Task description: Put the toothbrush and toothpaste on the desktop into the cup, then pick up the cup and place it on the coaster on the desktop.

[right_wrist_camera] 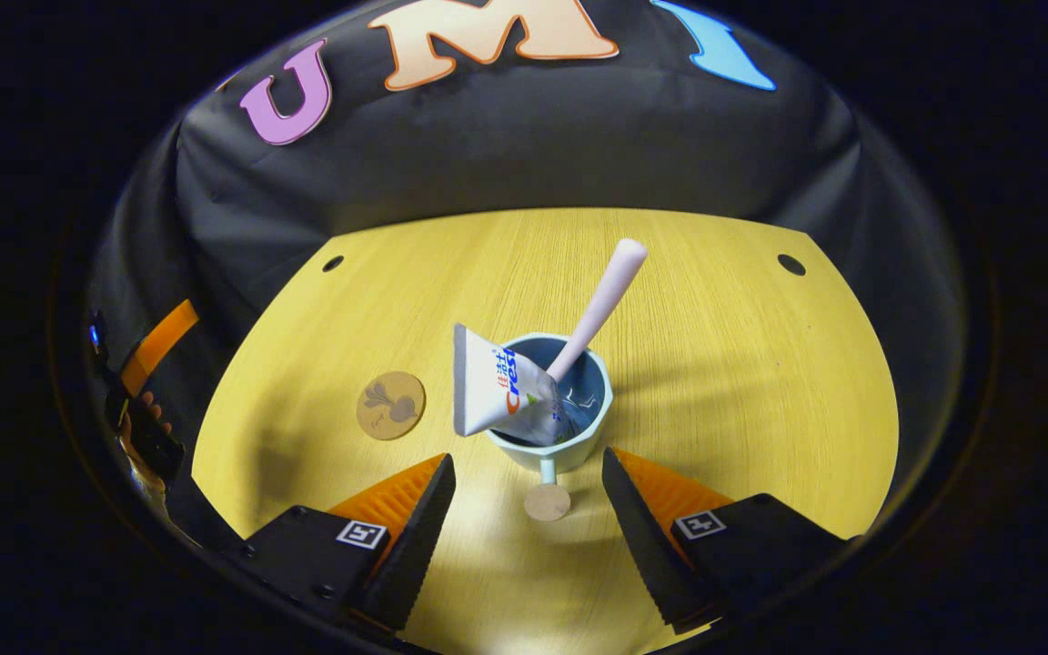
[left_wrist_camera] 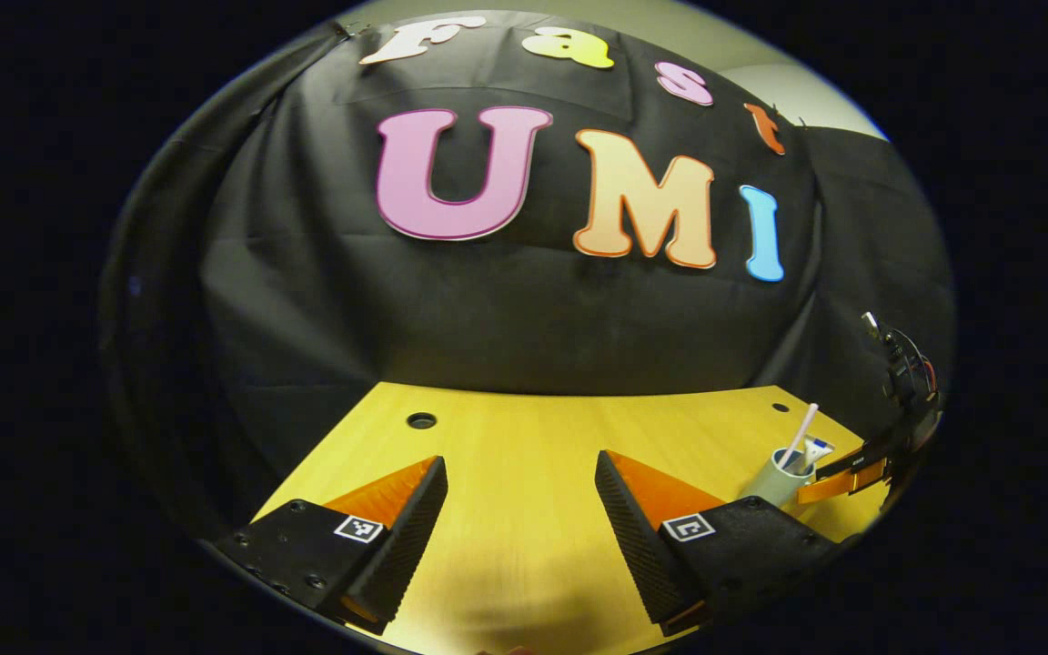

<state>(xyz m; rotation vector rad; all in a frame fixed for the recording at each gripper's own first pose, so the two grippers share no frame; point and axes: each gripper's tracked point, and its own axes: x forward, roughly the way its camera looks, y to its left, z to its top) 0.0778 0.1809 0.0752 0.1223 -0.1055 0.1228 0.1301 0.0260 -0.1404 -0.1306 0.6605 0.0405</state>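
Since brush (left_wrist_camera: 800, 432) and paste (left_wrist_camera: 818, 450) already stand in the cup (left_wrist_camera: 774, 480), L gripper (left_wrist_camera: 520, 496) has no job: in the left gripper view it hangs over bare desk (left_wrist_camera: 524, 428), fingers spread, nothing between them. Cup sits far to its right near the desk edge, w/ the other gripper (left_wrist_camera: 851, 473) just beside it.

Right gripper view: R gripper (right_wrist_camera: 529, 500) is spread wide, lined up on the cup (right_wrist_camera: 549, 400), fingers either side but not touching yet, prob. for the lift. Paste (right_wrist_camera: 497, 387) leans left over the rim, brush (right_wrist_camera: 601, 305) tilts up-right, so a low grip on the cup wall looks safest. Coaster (right_wrist_camera: 390, 405) lies near, to the cup's left, open desk (right_wrist_camera: 742, 382) between; plenty of room, edges well off.
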